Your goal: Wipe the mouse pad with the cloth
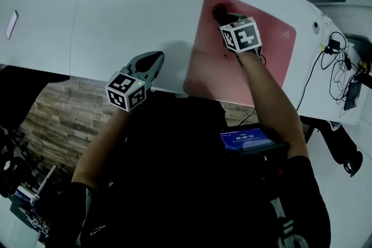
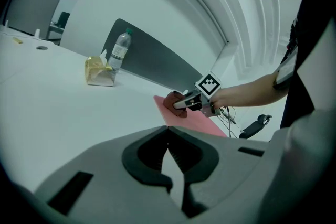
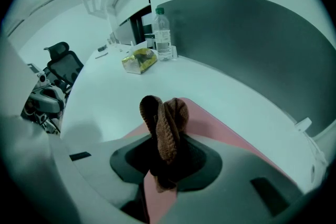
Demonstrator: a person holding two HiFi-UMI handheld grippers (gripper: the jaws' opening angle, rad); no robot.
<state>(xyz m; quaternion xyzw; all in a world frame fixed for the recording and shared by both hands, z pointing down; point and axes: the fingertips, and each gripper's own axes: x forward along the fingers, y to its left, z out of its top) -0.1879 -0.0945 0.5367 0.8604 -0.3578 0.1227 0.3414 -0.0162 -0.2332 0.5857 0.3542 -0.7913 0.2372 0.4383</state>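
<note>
White tabletop [image 1: 116, 26] carries a pink mouse pad [image 1: 273, 61] at its near edge, the right gripper [image 1: 225, 17] with fingers clenched on a bunched brown cloth [image 3: 164, 123] at the pad's far-left corner, the left gripper [image 1: 154, 62] just beside the pad, fingers closed together on nothing.

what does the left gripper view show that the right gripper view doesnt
Only the left gripper view: the left tool, jaws together on nothing, and, seen from outside, the right tool with its marker cube and the forearm behind it.
Only the right gripper view: the right tool's jaws close up, clamped on the brown knit cloth.
Both: the pink mouse pad with the cloth on it, the water bottle, the yellow packet, the white table and the grey partition.
</note>
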